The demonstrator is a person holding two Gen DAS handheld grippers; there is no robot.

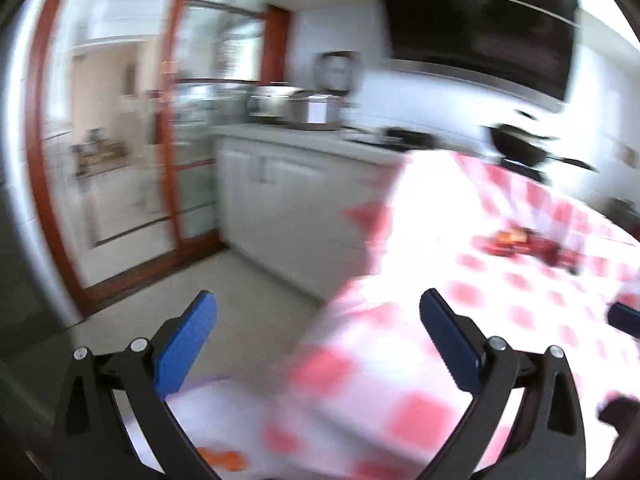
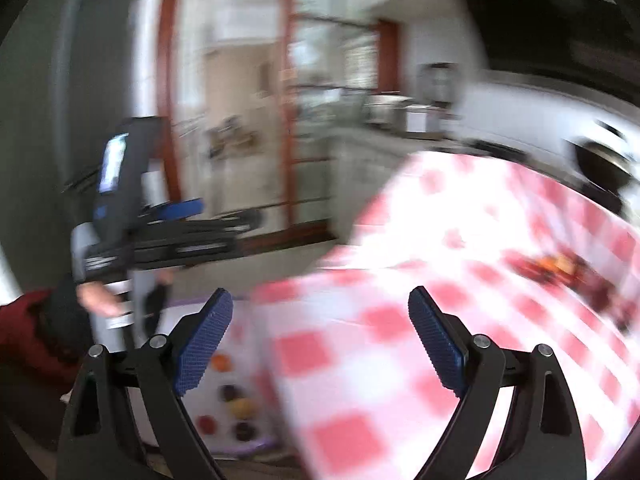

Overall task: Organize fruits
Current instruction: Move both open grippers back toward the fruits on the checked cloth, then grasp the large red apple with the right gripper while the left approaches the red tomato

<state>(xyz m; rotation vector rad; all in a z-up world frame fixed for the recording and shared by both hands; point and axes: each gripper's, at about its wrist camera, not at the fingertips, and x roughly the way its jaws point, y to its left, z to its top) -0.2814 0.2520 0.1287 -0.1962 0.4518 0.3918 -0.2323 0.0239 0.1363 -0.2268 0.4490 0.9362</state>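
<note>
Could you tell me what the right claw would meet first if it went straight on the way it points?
Most likely the red-checked tablecloth: the open, empty right claw points down onto it. Blur leaves depth uncertain.

Both views are smeared by motion blur. The red-and-white checked tablecloth (image 1: 500,320) has no crisp edges, and the red and orange heap (image 2: 560,268) lying on it cannot be identified. Small round fruits on the white tray (image 2: 240,360) are partly hidden behind a blue finger (image 2: 204,344). Countertop appliances (image 1: 296,108) are indistinct, and the dark range hood (image 1: 480,28) is cut off by the frame's top edge.
</note>
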